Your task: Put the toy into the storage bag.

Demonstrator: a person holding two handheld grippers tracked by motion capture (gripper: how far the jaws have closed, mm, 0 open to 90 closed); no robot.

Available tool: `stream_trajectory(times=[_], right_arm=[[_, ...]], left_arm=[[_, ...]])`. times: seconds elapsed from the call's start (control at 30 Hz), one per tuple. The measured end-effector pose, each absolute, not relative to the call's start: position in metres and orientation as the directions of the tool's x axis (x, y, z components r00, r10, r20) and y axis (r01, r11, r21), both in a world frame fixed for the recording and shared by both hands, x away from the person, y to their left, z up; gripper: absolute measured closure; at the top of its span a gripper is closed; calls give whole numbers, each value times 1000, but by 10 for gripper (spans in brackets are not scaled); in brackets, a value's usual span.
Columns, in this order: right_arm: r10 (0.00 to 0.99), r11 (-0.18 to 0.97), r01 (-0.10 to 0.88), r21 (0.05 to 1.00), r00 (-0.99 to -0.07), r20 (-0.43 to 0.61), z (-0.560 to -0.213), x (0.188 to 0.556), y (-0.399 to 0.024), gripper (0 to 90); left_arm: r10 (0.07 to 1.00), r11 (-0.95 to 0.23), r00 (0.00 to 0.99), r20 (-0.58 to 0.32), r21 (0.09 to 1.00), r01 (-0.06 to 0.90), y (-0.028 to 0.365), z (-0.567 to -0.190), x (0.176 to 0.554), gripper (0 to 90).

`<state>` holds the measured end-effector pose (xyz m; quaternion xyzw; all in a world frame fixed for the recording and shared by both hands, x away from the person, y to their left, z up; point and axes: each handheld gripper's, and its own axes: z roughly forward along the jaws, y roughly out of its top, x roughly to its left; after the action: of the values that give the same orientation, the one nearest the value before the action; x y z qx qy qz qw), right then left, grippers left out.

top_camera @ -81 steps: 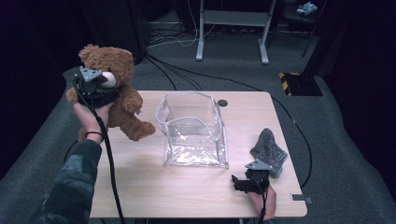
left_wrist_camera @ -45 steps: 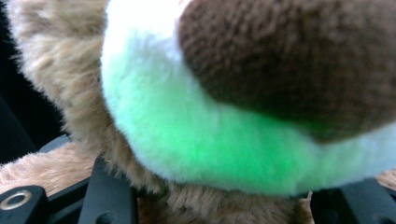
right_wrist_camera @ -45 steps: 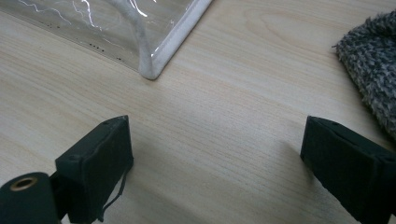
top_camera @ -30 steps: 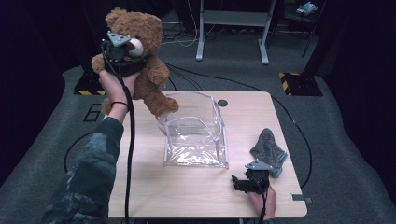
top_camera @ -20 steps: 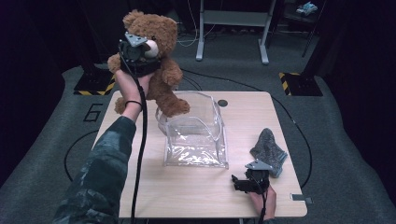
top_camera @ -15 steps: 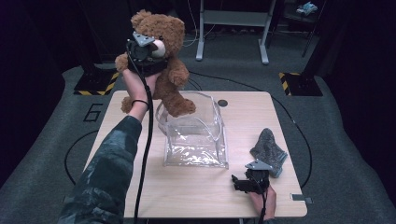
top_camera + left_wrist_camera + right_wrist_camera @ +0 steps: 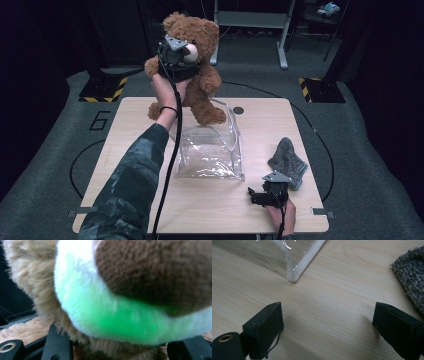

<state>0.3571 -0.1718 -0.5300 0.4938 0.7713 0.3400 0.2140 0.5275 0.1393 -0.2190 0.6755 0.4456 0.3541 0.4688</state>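
Nearest, in front of the clear bag (image 7: 210, 152), the right hand-held gripper (image 7: 256, 196) rests released on the counter (image 7: 260, 125), a grey knit cloth (image 7: 288, 161) just beside it. Beyond the bag, the left hand-held gripper (image 7: 176, 54) holds the teddy bear (image 7: 197, 75) clamped, above the bag's far rim.

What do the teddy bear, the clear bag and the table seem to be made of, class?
Teddy bear: plush fabric, fuzzy brown pile, probably stuffed.
Clear bag: likely soft glossy plastic; see-through, wrinkled, white edging.
Table: pale wood or wood-look laminate; matte, visible grain.
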Motion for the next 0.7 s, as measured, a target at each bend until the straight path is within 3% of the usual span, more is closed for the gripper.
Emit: stream_trajectory(times=[0.33,0.5,0.7], right_arm=[[904,283,614,737,-427,9,-530,357,-172,94],[904,283,614,737,-428,9,-530,357,-172,95],[903,283,612,739,-429,10,-530,357,-172,98]], left_arm=[[920,-143,391,27,951,273,116,-229,531,437],[909,-86,414,-47,952,295,116,-240,534,434],[909,-79,413,-62,946,314,119,-257,534,432]])
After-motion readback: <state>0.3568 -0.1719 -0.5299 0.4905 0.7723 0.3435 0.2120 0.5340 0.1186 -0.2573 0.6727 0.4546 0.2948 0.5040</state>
